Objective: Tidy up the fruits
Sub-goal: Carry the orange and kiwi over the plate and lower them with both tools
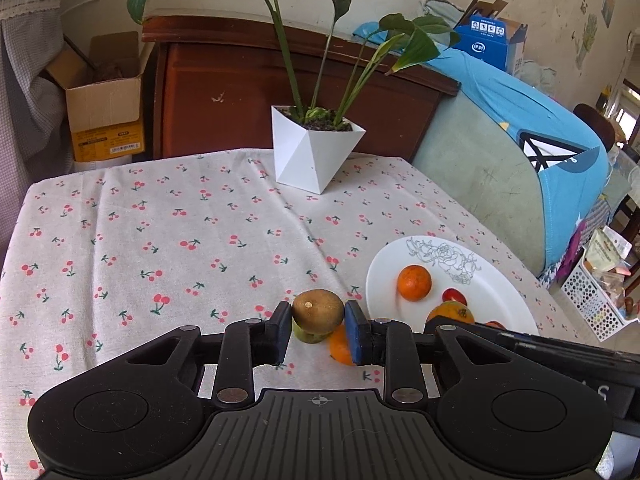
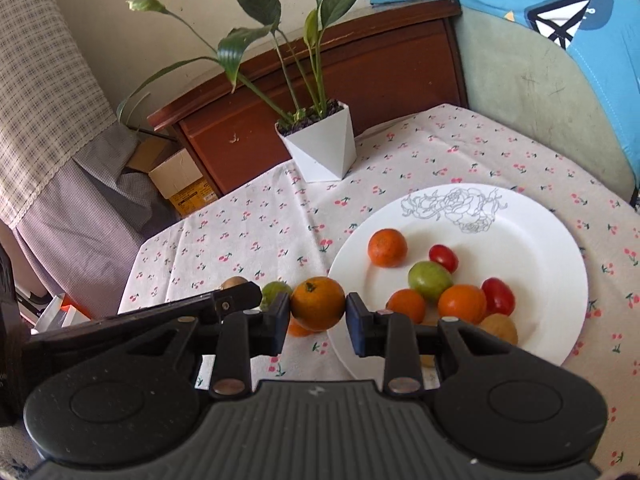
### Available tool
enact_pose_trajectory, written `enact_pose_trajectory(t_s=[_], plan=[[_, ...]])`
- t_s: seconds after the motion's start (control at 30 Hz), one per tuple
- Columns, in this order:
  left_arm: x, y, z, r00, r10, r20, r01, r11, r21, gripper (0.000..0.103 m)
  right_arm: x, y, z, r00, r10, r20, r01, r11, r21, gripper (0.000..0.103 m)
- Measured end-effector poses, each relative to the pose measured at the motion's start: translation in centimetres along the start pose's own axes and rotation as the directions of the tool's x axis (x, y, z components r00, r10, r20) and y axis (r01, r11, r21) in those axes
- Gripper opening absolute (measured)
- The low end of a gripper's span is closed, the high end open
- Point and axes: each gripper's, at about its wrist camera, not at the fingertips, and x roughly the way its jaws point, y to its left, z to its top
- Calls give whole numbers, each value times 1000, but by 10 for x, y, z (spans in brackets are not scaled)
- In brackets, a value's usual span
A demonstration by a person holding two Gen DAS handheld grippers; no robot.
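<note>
My left gripper is shut on a brown kiwi, held just above the cloth, left of the white plate. A green fruit and an orange lie under it. My right gripper is shut on an orange at the left rim of the plate. The plate holds several oranges, a green fruit, two red tomatoes and a kiwi. The left gripper's finger shows at the left in the right wrist view.
A white angular pot with a leafy plant stands at the far side of the table with the cherry-print cloth. A chair draped in blue cloth stands to the right, a wooden cabinet behind, and a cardboard box at far left.
</note>
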Motion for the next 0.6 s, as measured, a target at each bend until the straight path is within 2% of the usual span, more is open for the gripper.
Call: enact_pose_trajectory(t_s=[0.27, 0.43, 0.6], plan=[[10, -32, 2, 998, -70, -4, 70, 997, 19, 26, -13, -47, 19, 991, -105, 82, 96, 990, 108, 30], [22, -46, -1, 996, -85, -24, 86, 996, 26, 26, -10, -73, 19, 985, -155, 75, 138, 971, 194, 31], [33, -54, -2, 995, -89, -35, 90, 996, 27, 26, -2, -82, 17, 984, -172, 54, 157, 963, 218, 31]])
